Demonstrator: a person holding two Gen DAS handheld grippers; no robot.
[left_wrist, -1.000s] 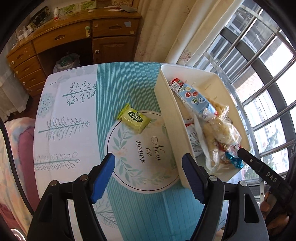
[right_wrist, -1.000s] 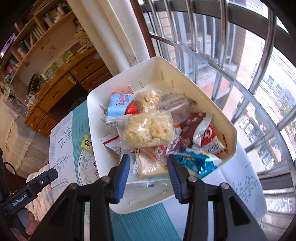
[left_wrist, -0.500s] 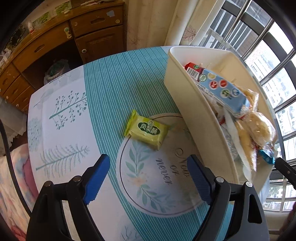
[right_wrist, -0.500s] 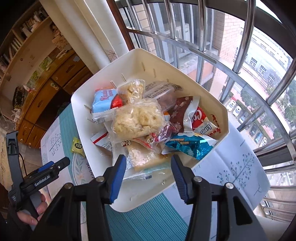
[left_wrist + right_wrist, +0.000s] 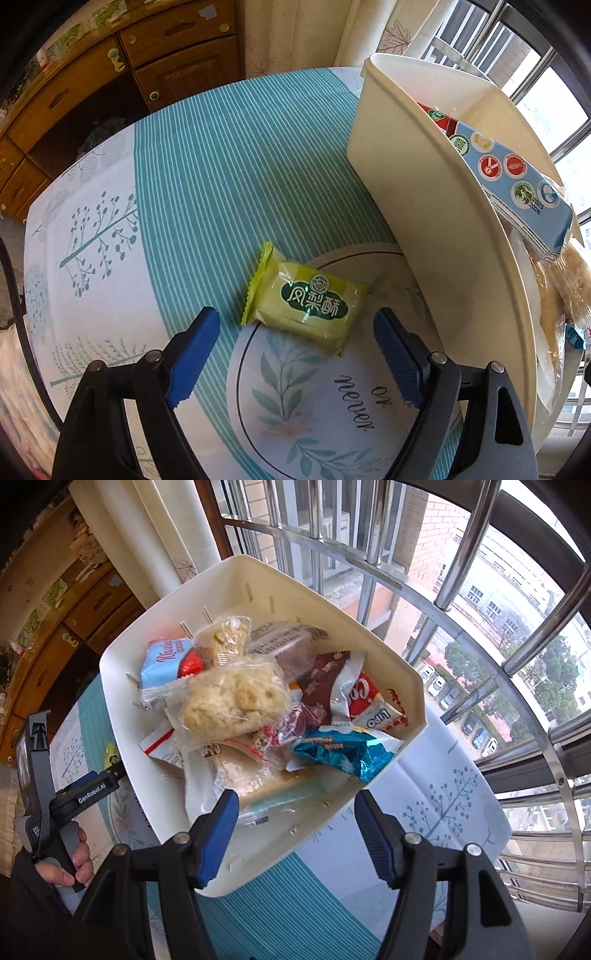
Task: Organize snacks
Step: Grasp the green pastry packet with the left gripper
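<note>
A yellow-green snack packet [image 5: 306,301] lies flat on the teal tablecloth, just left of a cream plastic bin [image 5: 417,192]. My left gripper [image 5: 295,347] hovers open right over the packet's near edge, the blue pads apart on either side, not touching it. In the right wrist view the bin [image 5: 413,686] is full of several snack packs: a puffed-rice bag [image 5: 232,701], a blue foil pack [image 5: 343,753], a red-and-white bag [image 5: 362,701]. My right gripper [image 5: 295,830] hangs over the bin's near rim, its jaws opening, nothing between them.
A wooden desk with drawers [image 5: 110,74] stands beyond the table's far edge. Curtains and a barred window [image 5: 480,572] run along the bin's side. A hand [image 5: 70,860] holds the left gripper's handle at the lower left.
The left gripper came down and closer to the green packet, which now sits between its wider-spread pads. The right gripper's jaws spread wider above the bin.
</note>
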